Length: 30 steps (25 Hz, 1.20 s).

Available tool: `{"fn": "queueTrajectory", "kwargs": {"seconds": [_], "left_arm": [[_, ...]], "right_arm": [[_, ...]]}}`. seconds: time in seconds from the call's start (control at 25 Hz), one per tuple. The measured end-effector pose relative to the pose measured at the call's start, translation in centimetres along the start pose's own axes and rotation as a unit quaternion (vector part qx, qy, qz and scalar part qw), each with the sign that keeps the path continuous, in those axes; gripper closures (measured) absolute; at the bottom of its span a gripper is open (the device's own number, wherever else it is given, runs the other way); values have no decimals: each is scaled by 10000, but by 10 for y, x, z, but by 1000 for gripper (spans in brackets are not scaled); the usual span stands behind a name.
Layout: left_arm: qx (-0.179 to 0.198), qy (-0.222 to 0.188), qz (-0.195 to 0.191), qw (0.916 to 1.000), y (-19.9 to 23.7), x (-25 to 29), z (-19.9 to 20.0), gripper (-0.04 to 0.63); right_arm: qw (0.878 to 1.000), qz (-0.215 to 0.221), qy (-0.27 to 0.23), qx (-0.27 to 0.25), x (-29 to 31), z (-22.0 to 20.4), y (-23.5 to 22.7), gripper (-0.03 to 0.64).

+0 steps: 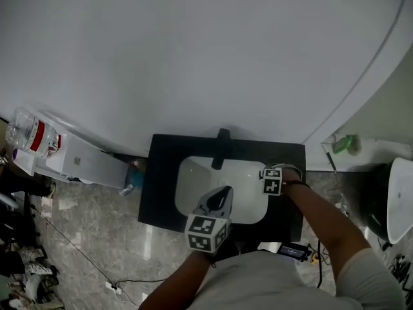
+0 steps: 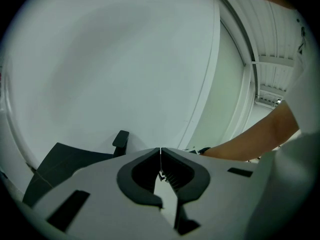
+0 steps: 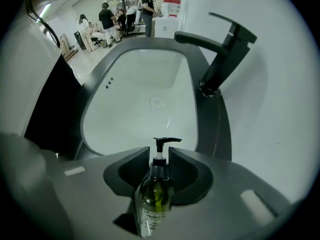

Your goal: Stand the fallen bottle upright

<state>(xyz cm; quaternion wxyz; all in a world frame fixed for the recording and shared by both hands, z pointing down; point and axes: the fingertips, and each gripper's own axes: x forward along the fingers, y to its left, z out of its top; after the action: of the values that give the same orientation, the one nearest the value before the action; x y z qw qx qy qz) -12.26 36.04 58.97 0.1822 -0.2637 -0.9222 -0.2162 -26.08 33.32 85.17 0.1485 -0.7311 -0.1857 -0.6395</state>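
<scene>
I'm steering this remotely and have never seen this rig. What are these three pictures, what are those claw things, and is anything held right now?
A person holds a two-jaw gripper in each hand. The head view looks down from their head onto a black counter with a white sink and black faucet. The other two cameras ride on the grippers. The left gripper is shut and empty. The right gripper is open, with a pump bottle of yellowish liquid between its jaws, seemingly not clamped.

Your light is soft, even and rather dim; both gripper views bulge and blacken at the corners, and the near bottle (image 3: 155, 196) looks soft.
</scene>
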Motion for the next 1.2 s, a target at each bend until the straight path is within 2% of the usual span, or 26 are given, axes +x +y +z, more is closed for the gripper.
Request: {"fn": "queueTrajectory", "kwargs": {"seconds": [0.16, 0.36, 0.48, 0.56, 0.68, 0.8, 0.88, 0.96, 1.12, 1.2], "left_arm": [[-82, 61, 86, 9999, 14, 1, -3, 588], [-133, 101, 113, 9998, 23, 2, -5, 588], [-131, 103, 82, 9998, 19, 6, -4, 588], [-103, 104, 39, 9999, 16, 8, -3, 588], [-30, 68, -52, 10000, 9, 11, 1, 588], [101, 30, -182, 9998, -5, 15, 9, 588], [200, 27, -291, 9994, -16, 19, 15, 588], [310, 32, -402, 9987, -29, 25, 20, 588], [501, 43, -614, 9968, -56, 34, 28, 588], [597, 39, -702, 9957, -68, 38, 31, 588]], "right_arm": [[9997, 188, 134, -46, 24, -2, -3, 518], [9998, 92, 71, -176, 28, -1, -8, 509], [9996, -67, -268, -8, 15, -1, -12, 509], [9971, -242, -652, 317, 0, 1, -19, 509], [9852, -540, -1294, 984, -26, -2, -31, 511], [9651, -931, -1844, 1610, -53, -17, -40, 511], [9463, -1222, -2202, 2029, -73, -31, -44, 511], [9215, -1497, -2579, 2490, -92, -49, -47, 512], [8623, -2031, -3152, 3404, -120, -94, -47, 512], [8415, -2217, -3242, 3710, -129, -113, -41, 513]]}}
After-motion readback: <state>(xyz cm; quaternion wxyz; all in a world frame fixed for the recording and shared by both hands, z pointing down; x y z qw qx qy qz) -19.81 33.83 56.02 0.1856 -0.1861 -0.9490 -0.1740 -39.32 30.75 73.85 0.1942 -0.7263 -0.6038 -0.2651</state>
